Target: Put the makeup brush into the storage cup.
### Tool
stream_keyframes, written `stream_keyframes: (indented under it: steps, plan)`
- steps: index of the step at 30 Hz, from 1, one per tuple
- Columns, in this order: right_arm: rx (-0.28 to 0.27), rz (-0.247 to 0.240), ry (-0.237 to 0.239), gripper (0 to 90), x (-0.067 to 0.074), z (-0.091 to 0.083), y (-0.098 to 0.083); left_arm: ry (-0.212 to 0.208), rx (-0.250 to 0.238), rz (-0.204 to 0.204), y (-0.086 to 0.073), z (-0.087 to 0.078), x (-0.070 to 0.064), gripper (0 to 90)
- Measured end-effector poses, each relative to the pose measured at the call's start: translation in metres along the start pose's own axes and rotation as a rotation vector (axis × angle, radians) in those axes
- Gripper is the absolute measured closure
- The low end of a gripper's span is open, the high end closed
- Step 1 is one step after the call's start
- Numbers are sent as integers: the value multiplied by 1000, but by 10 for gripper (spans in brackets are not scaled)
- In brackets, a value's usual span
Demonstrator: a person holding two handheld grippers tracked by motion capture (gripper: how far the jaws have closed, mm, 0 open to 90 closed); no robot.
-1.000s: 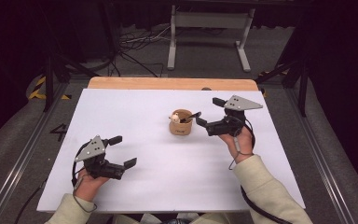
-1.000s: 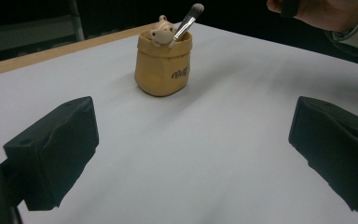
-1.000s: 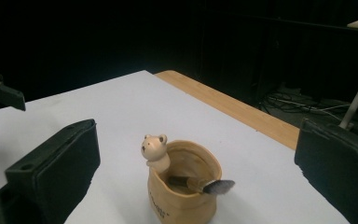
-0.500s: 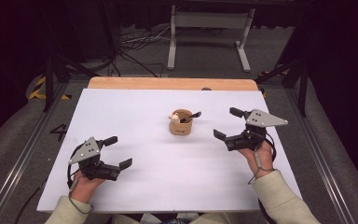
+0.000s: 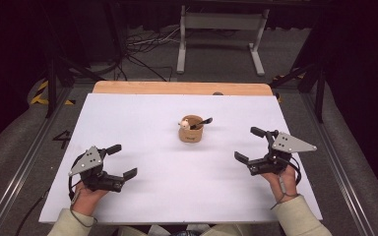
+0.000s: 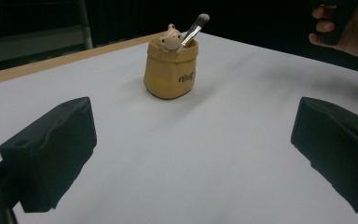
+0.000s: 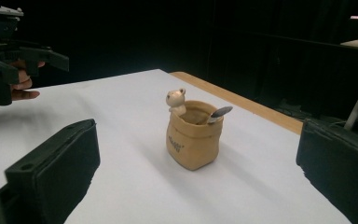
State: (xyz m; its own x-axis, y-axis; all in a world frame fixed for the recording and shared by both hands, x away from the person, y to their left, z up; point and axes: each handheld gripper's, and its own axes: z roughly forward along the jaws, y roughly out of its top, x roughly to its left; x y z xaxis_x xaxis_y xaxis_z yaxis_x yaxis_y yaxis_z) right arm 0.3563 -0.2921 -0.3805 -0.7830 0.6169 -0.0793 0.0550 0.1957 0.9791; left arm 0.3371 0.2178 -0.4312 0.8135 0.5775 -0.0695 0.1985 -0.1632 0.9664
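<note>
A small tan sack-shaped pot (image 5: 191, 131) (image 6: 170, 68) (image 7: 194, 137) stands upright near the middle of the white table (image 5: 142, 123). A little cream animal figure (image 6: 170, 37) (image 7: 176, 101) peeks over its rim, and a brush (image 6: 193, 29) (image 7: 217, 114) (image 5: 202, 122) leans inside it. My left gripper (image 5: 119, 161) rests open at the near left, jaws wide and empty, well short of the pot. My right gripper (image 5: 250, 144) sits open at the near right, also empty and apart from the pot.
A wooden strip (image 5: 177, 88) runs along the table's far edge. Behind it stand a metal stand (image 5: 221, 29) and floor cables (image 5: 138, 54). Dark floor and rails flank both sides. In the right gripper view the other hand and gripper (image 7: 9, 51) show at far left.
My right gripper drew back from the pot, moving right and toward the near edge, now open and empty. The brush stays in the pot. My left gripper shifted slightly nearer.
</note>
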Motion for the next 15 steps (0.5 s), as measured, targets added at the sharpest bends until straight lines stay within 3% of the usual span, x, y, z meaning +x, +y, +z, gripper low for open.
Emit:
stream_keyframes:
  steps: [15]
  plan:
    - [-24,37,-9,0,7,-8,-40,19,-12,11,-8,0,0,11]
